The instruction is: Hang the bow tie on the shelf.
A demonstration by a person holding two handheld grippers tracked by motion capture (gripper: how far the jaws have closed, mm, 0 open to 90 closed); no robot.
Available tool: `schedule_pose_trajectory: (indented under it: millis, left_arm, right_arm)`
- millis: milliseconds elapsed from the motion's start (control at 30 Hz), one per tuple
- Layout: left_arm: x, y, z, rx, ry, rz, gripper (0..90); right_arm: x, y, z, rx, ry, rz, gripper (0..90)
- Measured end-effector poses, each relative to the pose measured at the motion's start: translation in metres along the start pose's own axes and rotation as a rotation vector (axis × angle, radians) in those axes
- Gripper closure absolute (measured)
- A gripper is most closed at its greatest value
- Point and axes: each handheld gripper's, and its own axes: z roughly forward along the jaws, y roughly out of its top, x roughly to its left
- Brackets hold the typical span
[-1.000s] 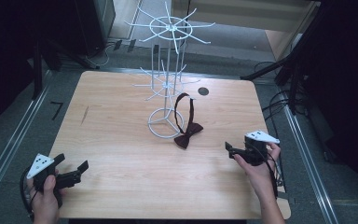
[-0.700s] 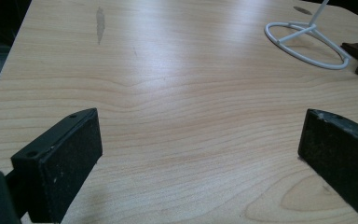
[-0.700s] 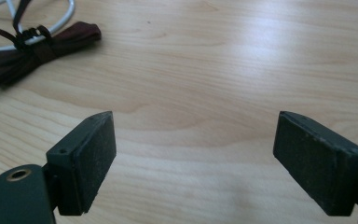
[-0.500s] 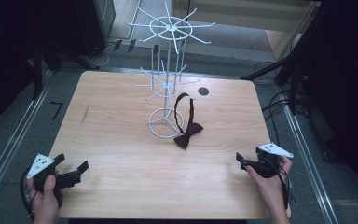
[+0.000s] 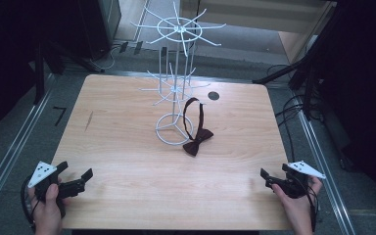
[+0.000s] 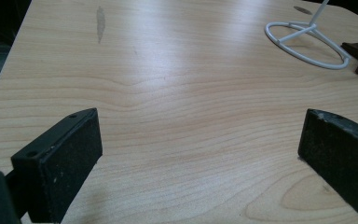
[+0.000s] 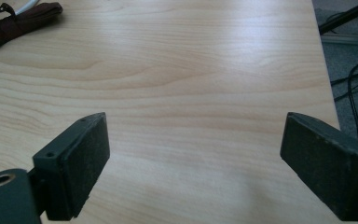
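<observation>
A white wire rack (image 5: 176,88) stands at the middle of the wooden table (image 5: 127,112). A dark brown bow tie (image 5: 198,142) lies by the rack's ring base, its strap looped up onto a lower arm. My left gripper (image 5: 76,170) rests at the near left corner, open, nothing between its jaws (image 6: 200,140). My right gripper (image 5: 274,171) sits at the near right edge, well short of the bow tie (image 7: 18,21). Its jaws have just been opening and stand open over bare wood (image 7: 196,140). The ring base (image 6: 307,44) appears far right in the left gripper view.
A small dark hole (image 5: 213,96) marks the tabletop behind the rack, and a dark streak (image 5: 89,120) lies on its left part. Cables (image 5: 293,112) trail on the floor to the right. Metal rails (image 5: 10,156) run along the left side.
My right hand has drawn back from near the bow tie toward the table's near right edge, sinking a little. The left hand has kept still.
</observation>
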Motion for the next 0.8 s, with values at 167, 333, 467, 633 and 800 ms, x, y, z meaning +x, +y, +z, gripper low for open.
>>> schedule_pose_trajectory:
  millis: [167,333,467,633,800]
  left_arm:
    - [0.0,0.0,0.0,0.001,0.001,0.0,0.2]
    - [0.0,0.0,0.0,0.001,0.001,-0.001,0.2]
    - [0.0,0.0,0.0,0.002,0.001,0.001,0.2]
    - [-0.001,0.0,0.0,0.002,0.002,0.0,0.2]
    - [-0.001,0.0,0.0,0.004,0.003,0.003,0.2]
  right_arm:
    - [-0.008,-0.008,-0.007,-0.003,-0.007,0.019,2.7]
    - [-0.016,-0.018,-0.016,-0.003,0.013,0.029,0.0]
    - [-0.02,-0.025,-0.022,-0.01,0.009,0.033,0.0]
    - [-0.027,-0.03,-0.028,-0.02,0.004,0.068,0.0]
    - [-0.026,-0.028,-0.028,-0.03,0.002,0.067,0.0]
